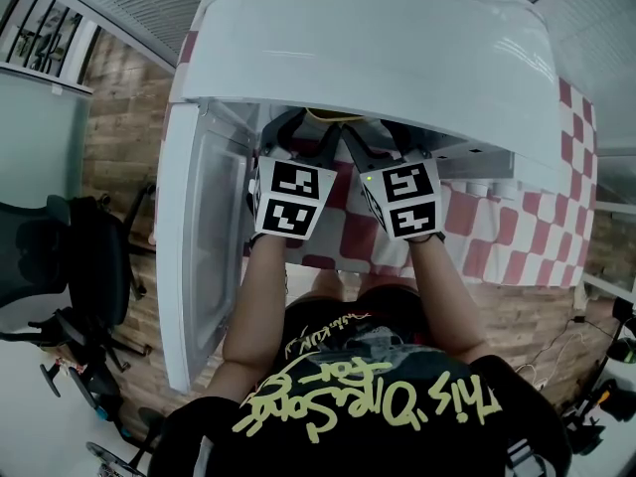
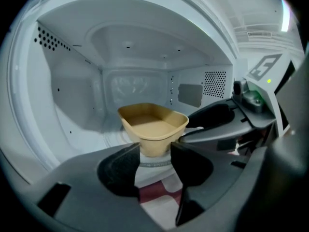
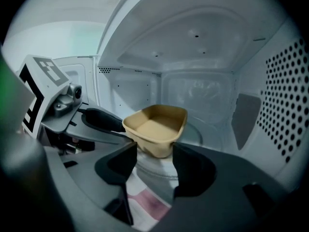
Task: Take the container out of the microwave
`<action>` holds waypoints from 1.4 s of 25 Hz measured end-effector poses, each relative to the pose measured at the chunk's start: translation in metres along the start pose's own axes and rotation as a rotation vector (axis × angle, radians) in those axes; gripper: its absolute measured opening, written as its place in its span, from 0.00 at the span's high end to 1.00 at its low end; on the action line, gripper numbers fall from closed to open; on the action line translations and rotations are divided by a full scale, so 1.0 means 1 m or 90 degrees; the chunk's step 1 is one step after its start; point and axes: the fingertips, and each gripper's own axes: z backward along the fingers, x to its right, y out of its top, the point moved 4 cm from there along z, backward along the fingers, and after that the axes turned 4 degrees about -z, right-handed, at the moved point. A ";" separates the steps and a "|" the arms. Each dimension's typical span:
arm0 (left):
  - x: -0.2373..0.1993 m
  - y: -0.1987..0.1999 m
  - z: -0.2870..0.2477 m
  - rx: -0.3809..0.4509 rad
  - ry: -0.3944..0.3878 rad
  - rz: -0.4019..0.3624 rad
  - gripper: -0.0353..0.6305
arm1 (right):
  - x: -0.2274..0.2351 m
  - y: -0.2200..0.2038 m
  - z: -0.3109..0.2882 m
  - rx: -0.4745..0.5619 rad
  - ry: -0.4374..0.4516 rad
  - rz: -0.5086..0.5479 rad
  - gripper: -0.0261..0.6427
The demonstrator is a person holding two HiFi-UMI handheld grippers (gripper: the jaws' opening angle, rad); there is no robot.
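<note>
- Left gripper view: a tan, round-cornered rectangular pulp container point(image 2: 153, 124) sits empty on the glass turntable point(image 2: 114, 137) in the middle of the white microwave point(image 2: 72, 93) cavity.
  - It lies straight ahead of the left gripper point(image 2: 154, 154), just past the tips, with a corner rather than a flat side turned this way.
  - The left gripper's jaws stand wide apart and press on nothing. The gap between them shows only the turntable rim and a red-and-white checked cloth point(image 2: 155, 193).
  - The right gripper point(image 2: 203, 125) reaches in from the right, level with the container's right rim. Whether it touches the rim I cannot tell.
- Right gripper view: the container lies dead ahead and slightly up-frame, beyond the tips.
  - Its long axis seems to run from front to back of the cavity, angled a little to the right.
  - These jaws are also released and empty.
  - The left gripper's jaw overlaps the container's left rim in the picture, so contact is unclear.
  - Neither gripper looks clearly nearer. As I judge it, a short push forward would put a wall between the pads.
- Head view: the open door point(image 1: 199, 266) hangs at left.
  - Both marker cubes crowd the opening and the jaws are hidden inside.
  - Only a yellowish sliver of the container shows between the two arms.
</note>
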 end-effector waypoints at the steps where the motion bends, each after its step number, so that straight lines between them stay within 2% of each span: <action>1: 0.000 0.000 0.000 0.001 0.004 0.003 0.65 | 0.000 0.000 0.000 0.001 -0.002 0.003 0.61; 8: 0.000 0.004 0.005 0.013 0.024 0.023 0.67 | 0.000 0.003 0.001 0.014 -0.016 0.008 0.64; 12: 0.003 0.002 0.007 0.010 0.029 0.027 0.67 | 0.001 0.001 0.003 0.018 -0.025 0.001 0.68; 18: 0.010 -0.003 0.012 -0.002 0.041 0.038 0.68 | -0.002 -0.004 0.008 0.018 -0.039 -0.013 0.68; 24: 0.015 0.001 0.017 0.018 0.047 0.039 0.68 | -0.005 -0.007 0.015 0.024 -0.047 -0.042 0.69; 35: 0.026 0.000 0.030 0.042 0.048 0.050 0.68 | -0.011 -0.011 0.031 0.048 -0.051 -0.047 0.70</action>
